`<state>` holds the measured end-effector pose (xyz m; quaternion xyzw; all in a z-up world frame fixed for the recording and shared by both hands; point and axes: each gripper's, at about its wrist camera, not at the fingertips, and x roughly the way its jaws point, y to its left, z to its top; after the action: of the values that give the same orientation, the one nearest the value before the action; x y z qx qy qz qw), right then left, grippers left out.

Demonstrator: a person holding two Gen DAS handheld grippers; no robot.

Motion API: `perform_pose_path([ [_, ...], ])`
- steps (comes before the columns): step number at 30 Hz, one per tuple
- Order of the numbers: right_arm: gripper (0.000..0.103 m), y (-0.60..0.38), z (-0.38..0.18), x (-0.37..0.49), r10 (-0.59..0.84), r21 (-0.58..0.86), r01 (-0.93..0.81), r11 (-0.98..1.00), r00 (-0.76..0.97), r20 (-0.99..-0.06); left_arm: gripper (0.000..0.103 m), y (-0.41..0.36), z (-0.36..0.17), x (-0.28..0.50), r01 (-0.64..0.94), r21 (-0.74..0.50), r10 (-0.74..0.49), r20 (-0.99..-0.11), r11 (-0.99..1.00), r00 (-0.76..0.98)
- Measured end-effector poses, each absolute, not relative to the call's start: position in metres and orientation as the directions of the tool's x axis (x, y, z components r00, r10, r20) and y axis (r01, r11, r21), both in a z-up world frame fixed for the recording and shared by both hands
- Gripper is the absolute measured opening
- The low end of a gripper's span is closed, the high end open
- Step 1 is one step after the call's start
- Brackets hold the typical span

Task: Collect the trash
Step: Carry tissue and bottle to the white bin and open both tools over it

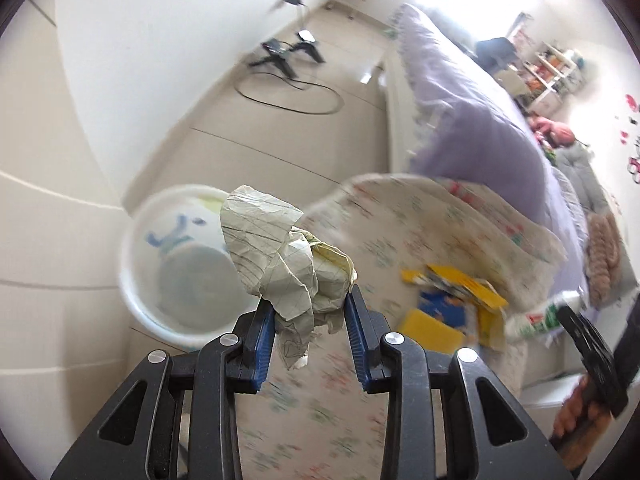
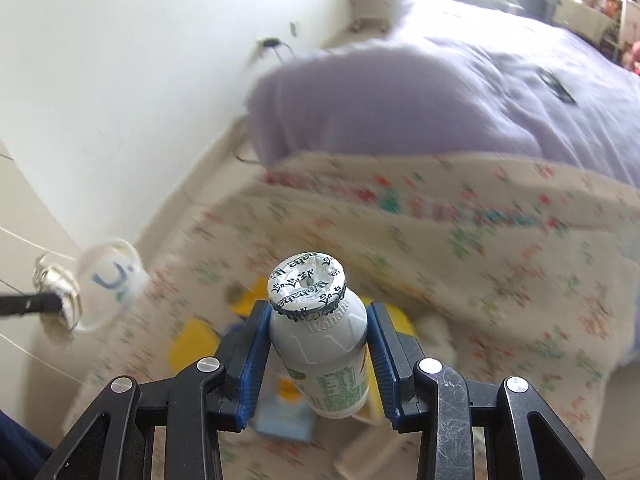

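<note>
Crumpled, line-printed paper (image 1: 280, 256) sits pinched between the blue pads of the left gripper (image 1: 309, 304), at the centre of the left wrist view; a loose tail of it hangs below the jaws. Just left of the paper, touching it in the picture, is the white bin (image 1: 138, 280) with its round rim open and a blue drawing on its inner wall. To the right, on the floral sheet (image 1: 400, 224), lie yellow and blue wrappers (image 1: 452, 300), blurred, so their count is unclear. Open tiled floor (image 1: 280, 136) runs along the white wall toward the upper centre, where a black stand (image 1: 286, 54) and a loop of cable rest.

In the right wrist view, the right gripper (image 2: 319, 332) clamps a small white bottle (image 2: 320, 344) with green print and a foil-sealed top, held upright at lower centre. The bin shows at middle left, beside the sheet's edge. A lilac quilt (image 2: 440, 92) fills the upper right, its edge overhanging the floor.
</note>
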<state>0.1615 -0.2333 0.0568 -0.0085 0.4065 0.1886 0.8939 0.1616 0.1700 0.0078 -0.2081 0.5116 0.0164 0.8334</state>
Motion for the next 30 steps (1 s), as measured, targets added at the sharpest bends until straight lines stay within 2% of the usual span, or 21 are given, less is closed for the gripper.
perform_pose_path([
  [6,0.042,-0.158,0.051,0.172,0.448,0.217,-0.435,0.874,0.547,-0.708,0.036,0.237,-0.044,0.190,-0.396,-0.232,-0.089,-0.934,0.888,0.347],
  [11,0.042,-0.079,0.035,0.185,0.542,0.315,-0.474,0.822,0.486,-0.686,0.036,0.253,-0.074,0.188,-0.444,-0.258,-0.136,-0.948,0.858,0.288],
  [13,0.042,-0.045,0.026,0.189,0.582,0.353,-0.494,0.795,0.455,-0.674,0.040,0.253,-0.074,0.189,-0.449,-0.255,-0.129,-0.948,0.856,0.292],
  [17,0.042,0.014,0.001,0.200,0.612,0.390,-0.507,0.769,0.406,-0.679,0.057,0.268,-0.081,0.190,-0.516,-0.237,-0.108,-0.958,0.823,0.266],
  [18,0.042,0.026,-0.006,0.204,0.621,0.406,-0.506,0.761,0.386,-0.682,0.057,0.271,-0.081,0.188,-0.526,-0.255,-0.127,-0.955,0.812,0.267],
  [21,0.042,0.055,-0.023,0.212,0.604,0.389,-0.512,0.766,0.366,-0.708,0.058,0.278,-0.074,0.183,-0.540,-0.310,-0.160,-0.938,0.782,0.307],
  [30,0.043,0.108,-0.078,0.222,0.526,0.309,-0.548,0.777,0.297,-0.797,0.058,0.294,-0.047,0.162,-0.594,-0.325,-0.100,-0.920,0.736,0.379],
])
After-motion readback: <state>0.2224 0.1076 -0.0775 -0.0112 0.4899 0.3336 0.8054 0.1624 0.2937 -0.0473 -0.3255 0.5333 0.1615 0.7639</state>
